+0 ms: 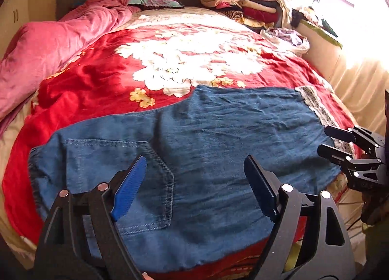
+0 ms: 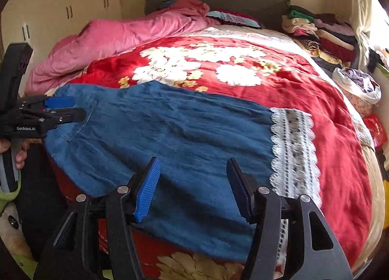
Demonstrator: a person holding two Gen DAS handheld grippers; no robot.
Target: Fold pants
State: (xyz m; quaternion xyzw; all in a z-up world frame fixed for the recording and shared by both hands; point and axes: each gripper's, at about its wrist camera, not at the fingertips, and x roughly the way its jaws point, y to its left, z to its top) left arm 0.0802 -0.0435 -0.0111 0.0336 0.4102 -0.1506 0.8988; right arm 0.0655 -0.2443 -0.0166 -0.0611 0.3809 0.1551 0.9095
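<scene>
The left tool [image 1: 194, 187] hangs over the pocket end of the pants [image 1: 194, 139], its blue pads spread wide with nothing between them; denim lies below the gap, not in it. The right tool [image 2: 193, 187] stands about half open above the same garment, nearer the lace hem [image 2: 294, 148], and it too grips nothing.

The pants lie flat on the red floral blanket [image 2: 316, 100] of the bed, directly ahead of and beneath both tools. The back pocket [image 1: 136, 182] sits under the left tool, and the lace hem lies ahead and to the right of the right tool. Only one broad leg shape shows, so the legs look to be laid one on the other already, a judgement from the outline alone.

Both tools empty over smooth cloth suggests a release after a fold or a flattening. The cloth spans both tools, which suits taking one end in each and carrying hem to waist. Beyond both tools, a pink quilt [image 1: 56, 44] and stacked clothes [image 1: 243, 5] lie well apart from the work.
</scene>
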